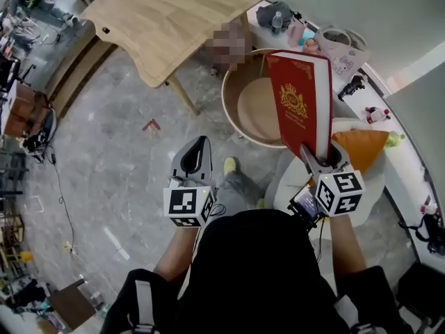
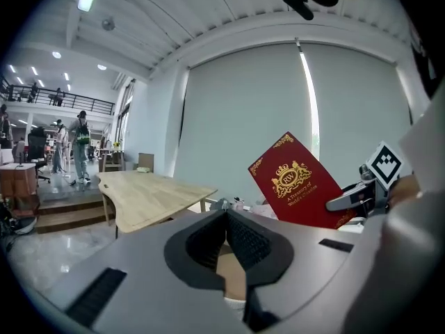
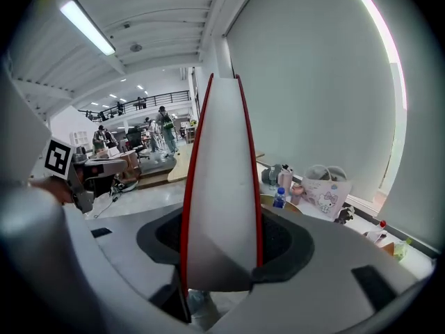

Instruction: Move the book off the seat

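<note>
Standing upright, the thick book (image 1: 293, 103) shows a gold-stamped red cover.

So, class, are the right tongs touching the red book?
Touching. The right gripper view shows the red book clamped between the right tongs, its covers pressed against both sides. The head view shows it held upright.

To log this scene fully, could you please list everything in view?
book: one, red with gold crest, upright in the right tongs
table: one, light wood, upper left
tub chair: one, wood with beige seat, behind the book
cushion: one, orange, right of the book
water bottle: one, clear, on the white ledge
bag: one, pink-white, on the ledge
left tongs: grey, shut, empty
right tongs: grey, clamped on the book's lower edge
</note>
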